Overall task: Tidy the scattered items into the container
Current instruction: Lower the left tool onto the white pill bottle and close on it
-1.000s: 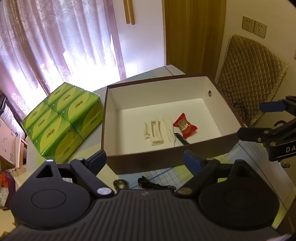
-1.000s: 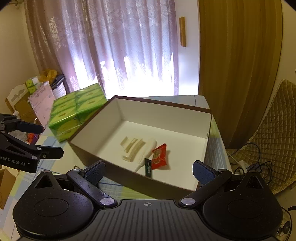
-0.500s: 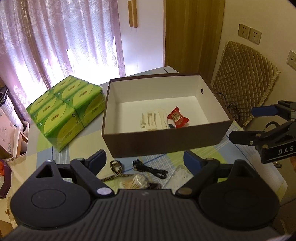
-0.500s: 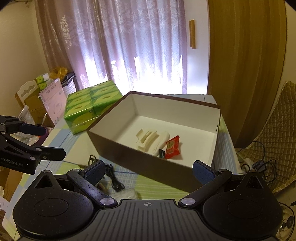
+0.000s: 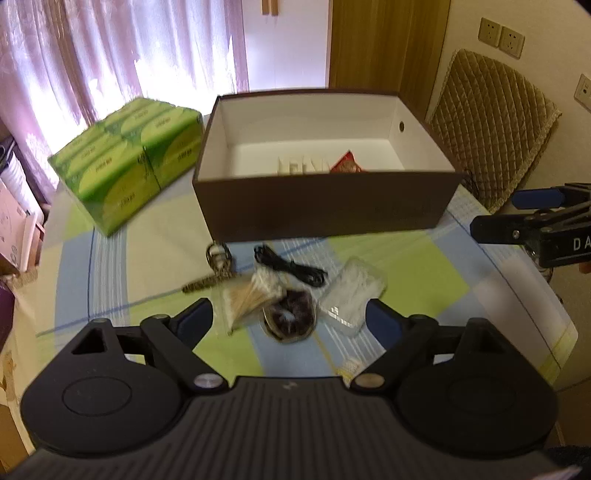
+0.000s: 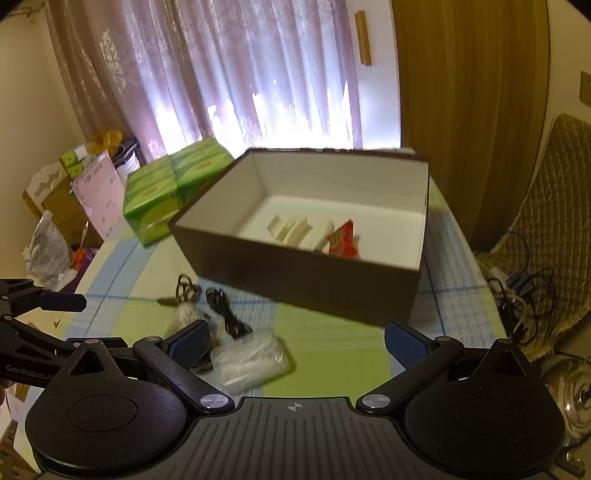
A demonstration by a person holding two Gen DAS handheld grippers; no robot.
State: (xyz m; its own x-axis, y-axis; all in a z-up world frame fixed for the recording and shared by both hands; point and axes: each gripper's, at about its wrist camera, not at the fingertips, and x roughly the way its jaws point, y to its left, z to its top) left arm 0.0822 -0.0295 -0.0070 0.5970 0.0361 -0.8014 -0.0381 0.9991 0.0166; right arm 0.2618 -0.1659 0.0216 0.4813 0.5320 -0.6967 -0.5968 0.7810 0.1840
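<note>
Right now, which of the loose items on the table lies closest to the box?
The keychain, its ring almost at the brown box's front wall; the black cable comes next, the others lie nearer the camera.

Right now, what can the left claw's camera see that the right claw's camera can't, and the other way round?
Only the left view shows the dark hair tie and the wall sockets. Only the right view shows the pink bag and cardboard clutter beside the table. Both show the brown box holding a red packet, the green tissue packs, the black cable, the clear bag, and both claws open and empty.
</note>
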